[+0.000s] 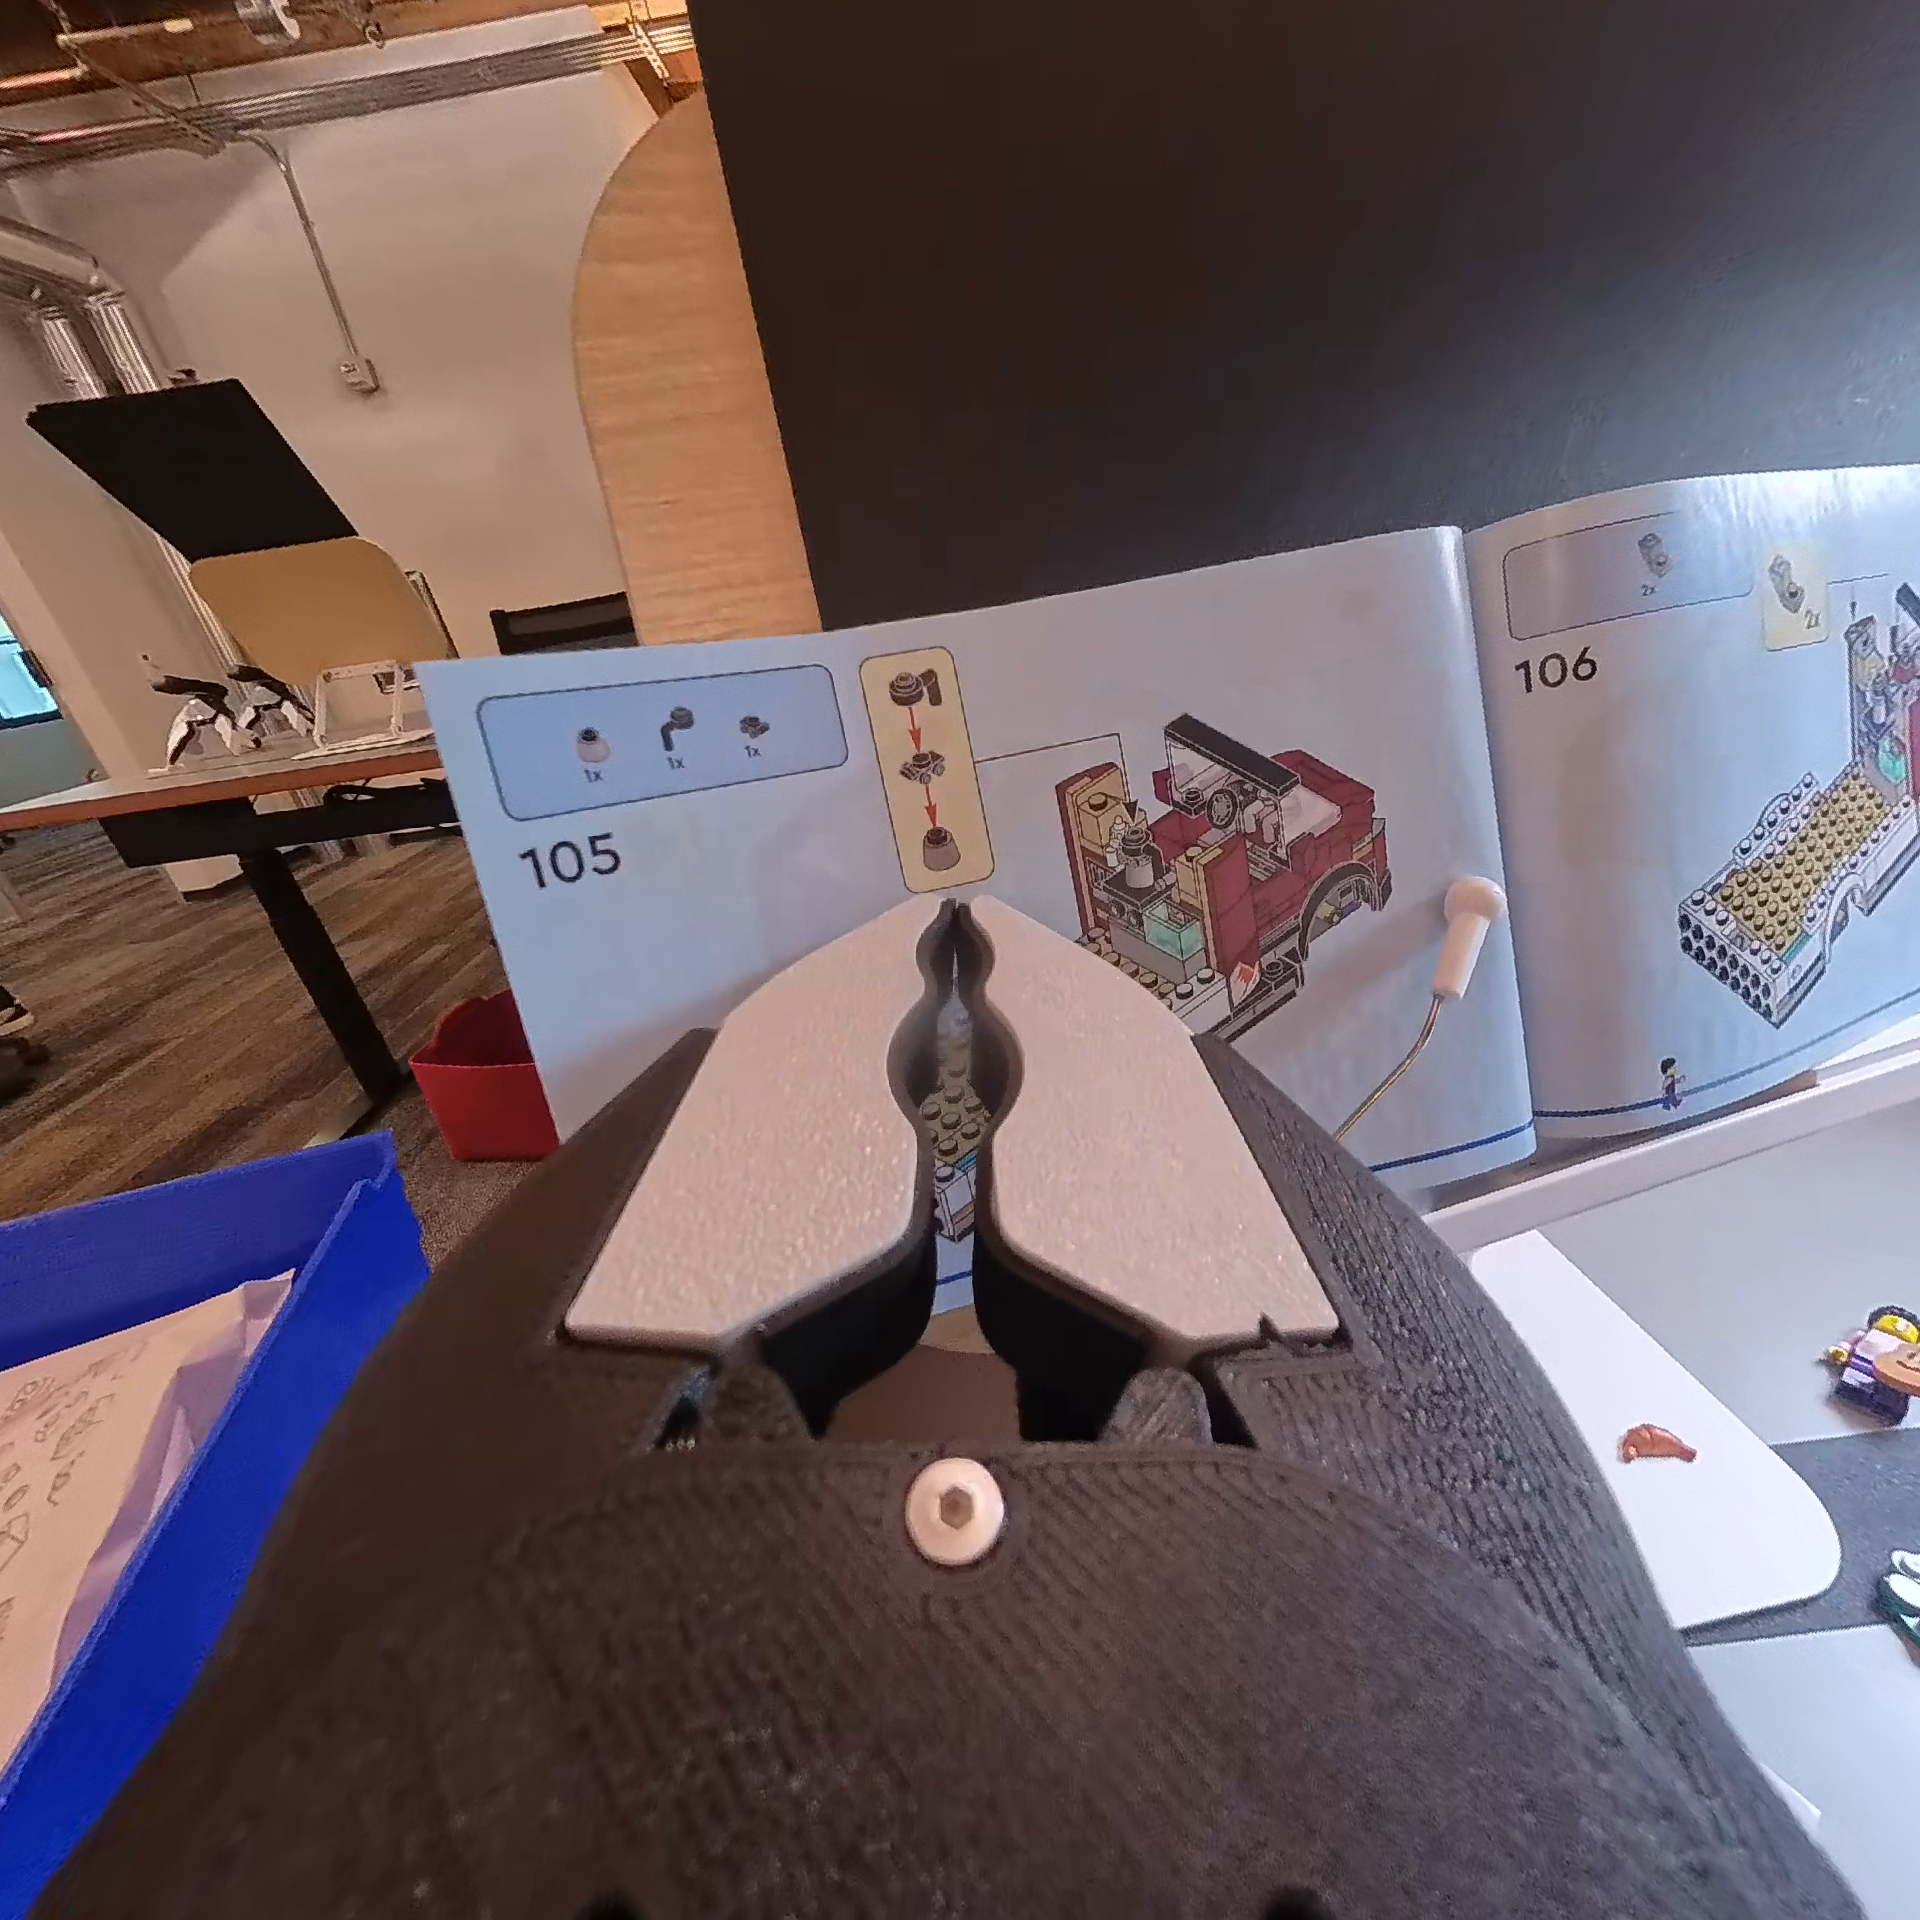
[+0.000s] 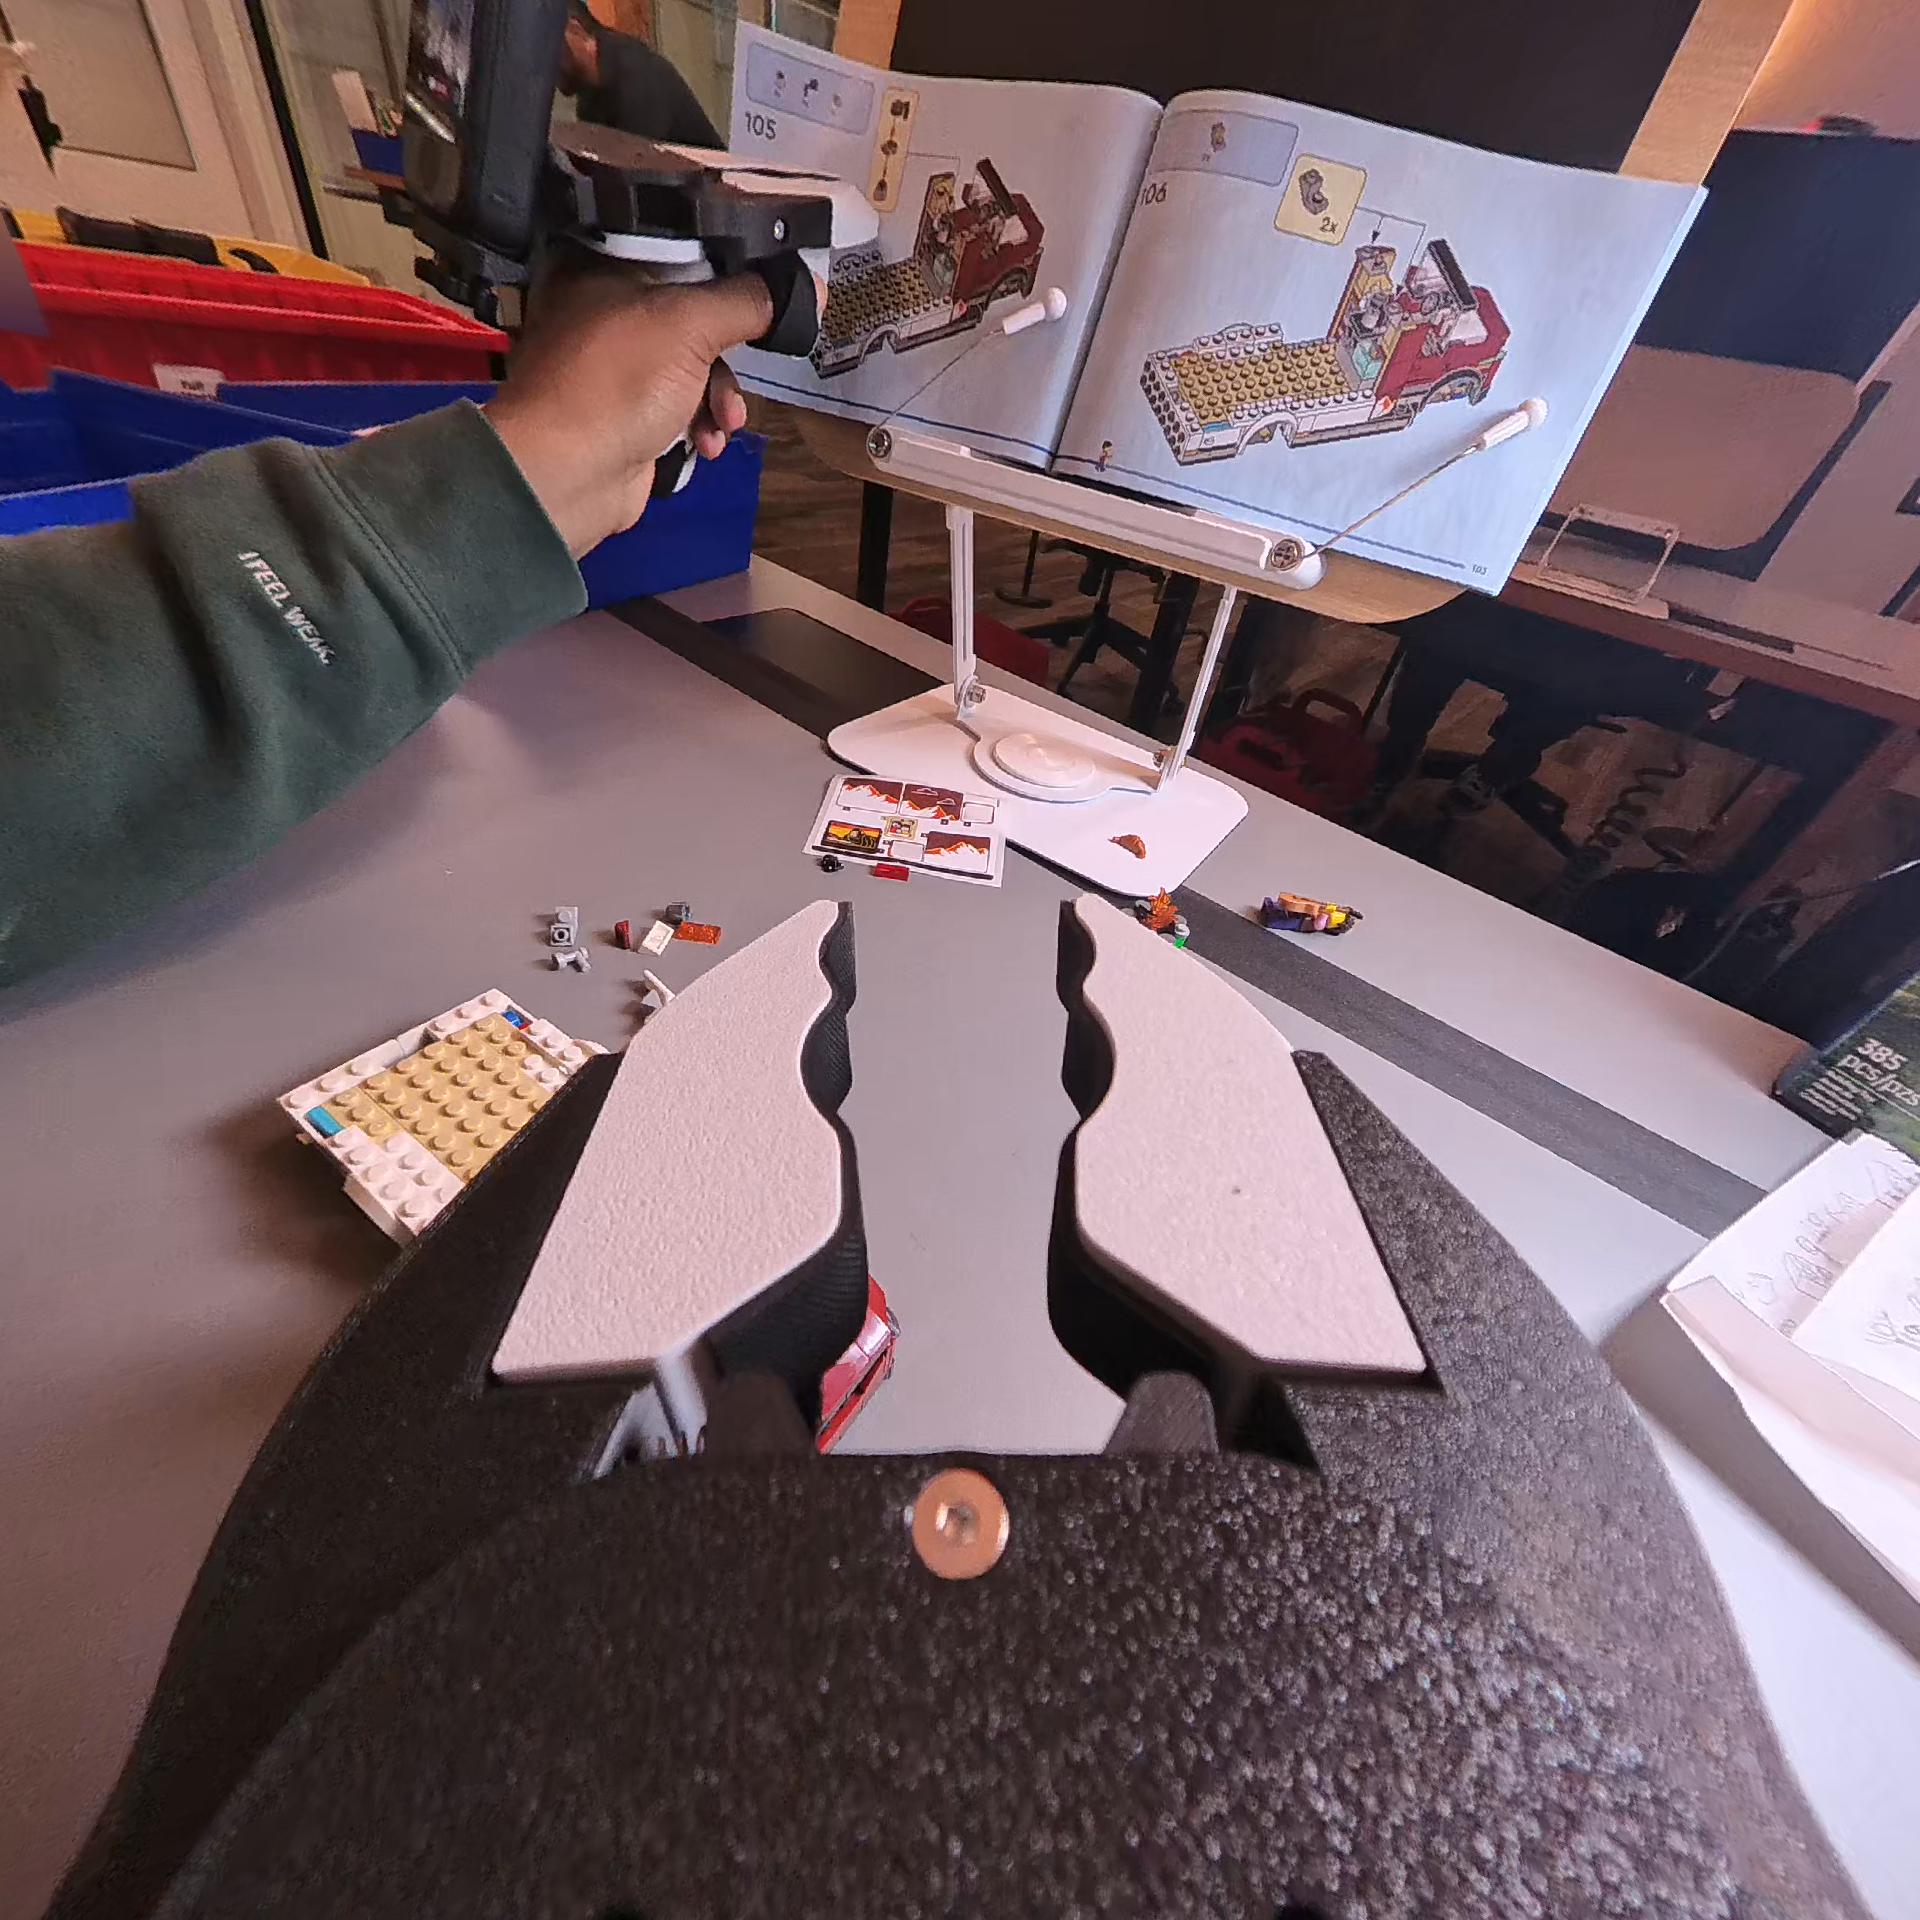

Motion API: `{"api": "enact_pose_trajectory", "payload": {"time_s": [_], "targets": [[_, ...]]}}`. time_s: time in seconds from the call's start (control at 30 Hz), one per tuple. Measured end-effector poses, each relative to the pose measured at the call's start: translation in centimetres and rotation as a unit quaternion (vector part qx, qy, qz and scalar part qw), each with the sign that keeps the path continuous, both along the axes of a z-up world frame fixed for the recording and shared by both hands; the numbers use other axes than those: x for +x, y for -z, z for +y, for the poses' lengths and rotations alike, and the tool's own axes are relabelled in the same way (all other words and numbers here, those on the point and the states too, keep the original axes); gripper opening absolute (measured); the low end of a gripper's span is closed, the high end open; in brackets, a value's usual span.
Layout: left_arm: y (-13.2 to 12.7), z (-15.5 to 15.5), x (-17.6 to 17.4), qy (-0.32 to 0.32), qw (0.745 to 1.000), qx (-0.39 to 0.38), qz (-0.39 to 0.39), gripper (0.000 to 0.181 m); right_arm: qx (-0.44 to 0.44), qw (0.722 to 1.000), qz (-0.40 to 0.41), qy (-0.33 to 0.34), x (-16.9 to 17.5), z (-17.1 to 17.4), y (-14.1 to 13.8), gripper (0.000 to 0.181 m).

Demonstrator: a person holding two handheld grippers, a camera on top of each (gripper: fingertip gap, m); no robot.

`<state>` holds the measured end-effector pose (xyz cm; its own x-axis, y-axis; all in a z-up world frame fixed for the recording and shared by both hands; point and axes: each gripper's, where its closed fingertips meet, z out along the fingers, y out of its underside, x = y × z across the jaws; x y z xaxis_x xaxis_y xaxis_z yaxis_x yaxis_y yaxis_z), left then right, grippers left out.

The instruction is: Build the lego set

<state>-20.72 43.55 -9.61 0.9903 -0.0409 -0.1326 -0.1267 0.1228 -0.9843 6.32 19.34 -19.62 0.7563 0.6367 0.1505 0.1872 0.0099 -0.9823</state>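
Observation:
My left gripper (image 1: 956, 914) is shut with nothing visible between its tips, raised right in front of the left page of the open instruction booklet (image 1: 1039, 821). In the right wrist view a hand holds it up (image 2: 868, 234) against the booklet (image 2: 1195, 291). My right gripper (image 2: 956, 920) is open and empty, low over the grey table (image 2: 727, 727). The partly built lego truck lies under its left finger: its tan and white bed (image 2: 447, 1101) shows at the left, a red part (image 2: 862, 1351) shows between the fingers. Several small loose pieces (image 2: 634, 935) lie just beyond.
The booklet rests on a white stand (image 2: 1143, 821) with an orange piece (image 2: 1127, 844) on its base. A sticker sheet (image 2: 904, 831) and a minifigure (image 2: 1309, 914) lie nearby. Blue bins (image 2: 675, 520) and a red bin (image 2: 208, 312) stand left. Papers (image 2: 1818, 1299) lie right. My right fingertips sit around 40 cm from my left ones. The left gripper is farther from the minifigure (image 2: 1309, 914), some 35 cm, than the right, some 30 cm.

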Motion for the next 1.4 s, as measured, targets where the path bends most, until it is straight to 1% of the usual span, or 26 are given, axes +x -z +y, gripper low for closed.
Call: {"api": "enact_pose_trajectory", "payload": {"time_s": [0.47, 0.67, 0.8, 0.9, 1.0, 1.07, 1.23, 1.4], "targets": [[-0.1, 0.0, 0.0, 0.0, 1.0, 0.003, 0.001, 0.0, -0.005, 1.0, -0.003, 0.0, 0.0, 0.1, 0.3, 0.038], [-0.8, -0.5, -0.2, 0.001, 1.0, 0.011, 0.003, 0.0, -0.004, 1.0, -0.004, 0.002, 0.1, 0.1, 0.2, 0.038], [-2.0, -1.6, -0.5, 0.005, 1.0, 0.017, 0.004, 0.0, -0.004, 1.0, 0.0, 0.002, 0.1, 0.1, 0.1, 0.038], [-3.5, -3.0, -1.3, 0.007, 1.0, 0.024, -0.008, 0.0, -0.003, 1.0, 0.004, 0.002, 0.2, 0.0, -0.1, 0.038], [-4.1, -4.5, -1.7, 0.013, 1.0, 0.022, -0.014, 0.0, 0.0, 1.0, 0.007, 0.001, 0.1, -0.1, -0.3, 0.038], [-3.8, -5.5, -1.7, 0.016, 1.0, 0.017, -0.01, 0.0, 0.002, 1.0, 0.008, 0.0, 0.1, -0.2, -0.4, 0.038], [-1.9, -7.6, -0.7, 0.03, 1.0, -0.001, 0.0, 0.0, 0.005, 1.0, 0.005, -0.004, -0.3, -0.5, -0.5, 0.038], [-0.2, -10.3, 1.0, 0.063, 0.998, -0.012, -0.01, 0.0, 0.012, 1.0, 0.0, -0.004, -0.3, -0.6, -0.6, 0.038]]}}
